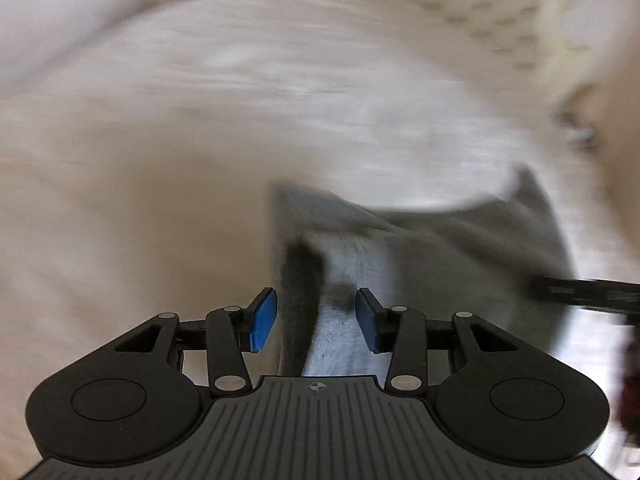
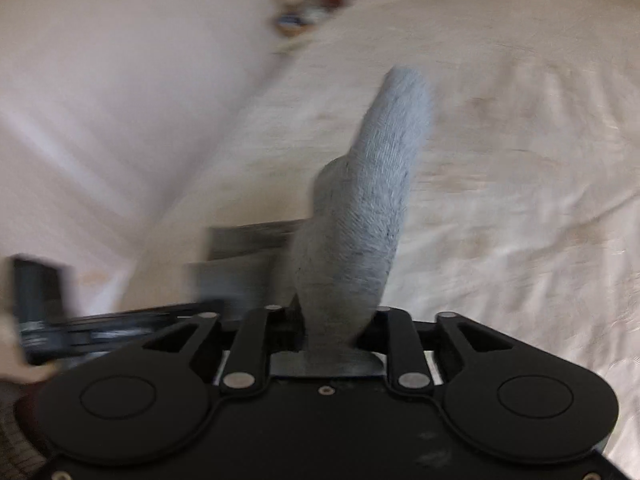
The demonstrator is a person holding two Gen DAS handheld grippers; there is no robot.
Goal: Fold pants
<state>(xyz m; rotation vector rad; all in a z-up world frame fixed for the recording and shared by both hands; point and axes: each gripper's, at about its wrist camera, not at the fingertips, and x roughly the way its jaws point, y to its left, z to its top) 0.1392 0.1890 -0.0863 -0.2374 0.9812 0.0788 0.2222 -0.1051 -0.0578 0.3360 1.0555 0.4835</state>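
The grey pants (image 1: pixel 460 248) hang lifted above the cream bed sheet (image 1: pixel 160 160), stretched toward the right edge of the left wrist view. My left gripper (image 1: pixel 316 312) has its blue pads (image 1: pixel 264 320) set apart, and a thick folded edge of the pants fills the gap and stays sharp against the smeared background. In the right wrist view a bunched hump of the pants (image 2: pixel 360 208) stands up out of my right gripper (image 2: pixel 340 316) and hides its pads. The cloth fills the whole space between the black fingers (image 2: pixel 256 340).
The sheet (image 2: pixel 520 200) spreads wide to the right. A pale surface (image 2: pixel 100 100) lies beyond the bed's left edge. Small blurred items (image 2: pixel 300 12) sit far off. A dotted cover (image 1: pixel 480 20) lies at the back. A black blurred tool part (image 1: pixel 584 292) shows at the right edge.
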